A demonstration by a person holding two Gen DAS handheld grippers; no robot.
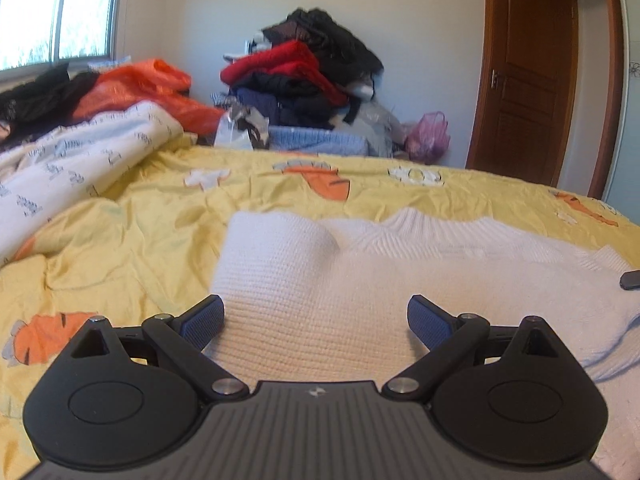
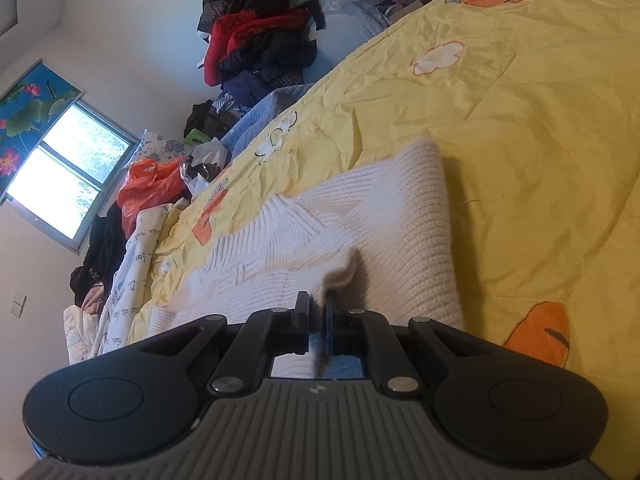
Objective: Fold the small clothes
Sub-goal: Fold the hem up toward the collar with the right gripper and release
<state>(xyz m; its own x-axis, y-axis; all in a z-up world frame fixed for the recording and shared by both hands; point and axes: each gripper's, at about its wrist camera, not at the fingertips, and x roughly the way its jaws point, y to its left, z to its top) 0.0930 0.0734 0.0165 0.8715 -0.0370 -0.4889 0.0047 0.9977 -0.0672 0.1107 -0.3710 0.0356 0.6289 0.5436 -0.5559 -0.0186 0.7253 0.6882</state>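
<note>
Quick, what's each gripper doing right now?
Left gripper: open, holding nothing, over the white sweater.
Right gripper: shut on the sweater's edge.

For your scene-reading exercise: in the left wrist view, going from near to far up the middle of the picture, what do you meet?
Left gripper with open fingers → white knitted sweater → yellow carrot-print bedspread → pile of clothes → wall.

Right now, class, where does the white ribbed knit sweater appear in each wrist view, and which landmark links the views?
Left wrist: white ribbed knit sweater lies lower centre to right, beyond the open left gripper.
Right wrist: sweater centre; right gripper pinches a fold.
Shared landmark: red garment in the clothes pile.
</note>
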